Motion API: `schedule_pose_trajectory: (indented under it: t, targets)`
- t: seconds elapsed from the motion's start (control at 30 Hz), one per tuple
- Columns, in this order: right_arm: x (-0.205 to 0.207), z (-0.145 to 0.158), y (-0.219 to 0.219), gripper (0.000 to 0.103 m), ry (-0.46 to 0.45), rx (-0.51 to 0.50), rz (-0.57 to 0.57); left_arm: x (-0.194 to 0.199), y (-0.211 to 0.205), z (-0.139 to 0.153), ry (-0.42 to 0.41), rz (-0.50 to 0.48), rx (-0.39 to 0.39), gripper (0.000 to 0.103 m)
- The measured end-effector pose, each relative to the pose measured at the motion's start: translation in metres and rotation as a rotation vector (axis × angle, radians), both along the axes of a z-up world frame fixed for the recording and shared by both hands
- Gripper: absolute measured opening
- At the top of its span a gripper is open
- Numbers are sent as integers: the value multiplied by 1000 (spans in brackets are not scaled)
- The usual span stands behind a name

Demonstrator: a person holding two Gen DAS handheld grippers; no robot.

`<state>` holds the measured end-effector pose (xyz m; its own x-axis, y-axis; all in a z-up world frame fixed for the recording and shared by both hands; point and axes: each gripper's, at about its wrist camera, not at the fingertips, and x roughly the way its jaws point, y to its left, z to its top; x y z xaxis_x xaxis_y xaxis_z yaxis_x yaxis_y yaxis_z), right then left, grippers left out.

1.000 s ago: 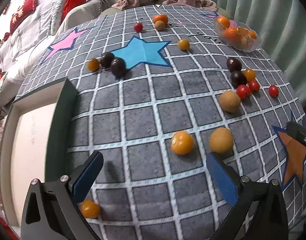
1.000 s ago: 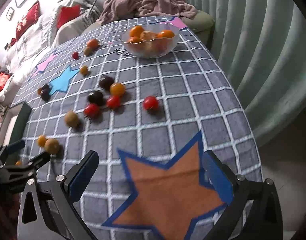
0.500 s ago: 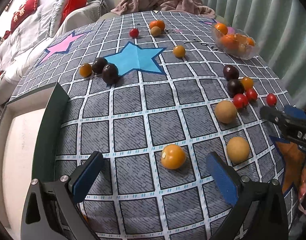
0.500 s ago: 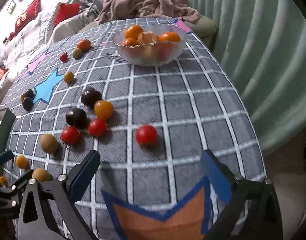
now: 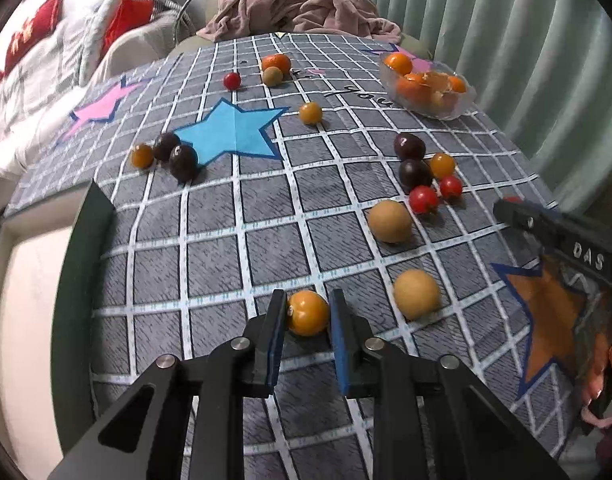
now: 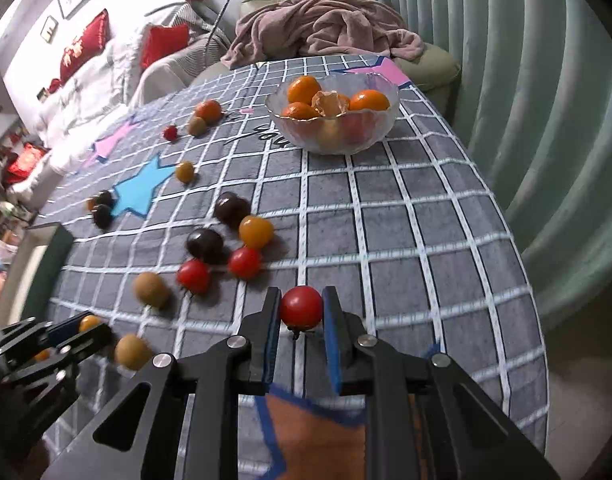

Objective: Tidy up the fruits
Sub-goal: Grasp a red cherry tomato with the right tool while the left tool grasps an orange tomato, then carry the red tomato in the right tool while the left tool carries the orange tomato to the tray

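My left gripper [image 5: 307, 312] is shut on an orange cherry tomato [image 5: 308, 313] that rests on the grey checked cloth [image 5: 225, 216]. My right gripper [image 6: 301, 307] is shut on a red cherry tomato [image 6: 301, 306] near the cloth's front right. Loose fruits lie between them: two tan round fruits [image 5: 417, 294], two red tomatoes [image 6: 245, 262], dark plums [image 6: 205, 245] and an orange tomato [image 6: 256, 232]. A glass bowl [image 6: 334, 118] at the far right holds tangerines. The right gripper shows at the right edge of the left wrist view, with a hand [image 5: 610, 372] behind it.
A white tray with a dark green rim [image 5: 85, 248] stands at the left edge of the table. More fruits lie far back around the blue star [image 5: 229, 132]. A sofa with a pink blanket [image 6: 326, 28] and a green curtain [image 6: 526, 80] border the table.
Both grippers went from wide open to shut, the left on the orange tomato and the right on the red tomato. Both views tipped forward over the table.
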<state>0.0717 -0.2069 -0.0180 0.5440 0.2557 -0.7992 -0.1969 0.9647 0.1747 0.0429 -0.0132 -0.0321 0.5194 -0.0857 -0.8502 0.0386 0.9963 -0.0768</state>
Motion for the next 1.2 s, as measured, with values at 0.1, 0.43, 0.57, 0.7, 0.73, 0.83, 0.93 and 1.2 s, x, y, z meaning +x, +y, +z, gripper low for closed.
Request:
schedule_pose_trajectory:
  t: [0.1,0.43,0.57,0.7,0.73,0.83,0.93,1.2]
  targets:
    - [-9,1,-3,22,18,35,-4,-8,5,5,-5,6,-29,23]
    - [-34,10,8,22,36,81,23,-40,26,26,-31,31,-49,23]
    - [-42,18,17,22,36,94,37,-51,40,35,-43,56,-54,23]
    - [-48,30,31,22,26,99,64,-62,54,45,-66,77,-51,23]
    - [-49,33,34,22,23,102,70,-64,58,47,-69,82,-52,23]
    - [-51,43,48,22,14,106,96,-72,74,53,-84,110,-52,23]
    - [-53,53,68,22,4,105,132,-78,91,60,-97,140,-48,23]
    - [-53,74,136,22,-6,111,257,-89,150,75,-122,228,-14,23]
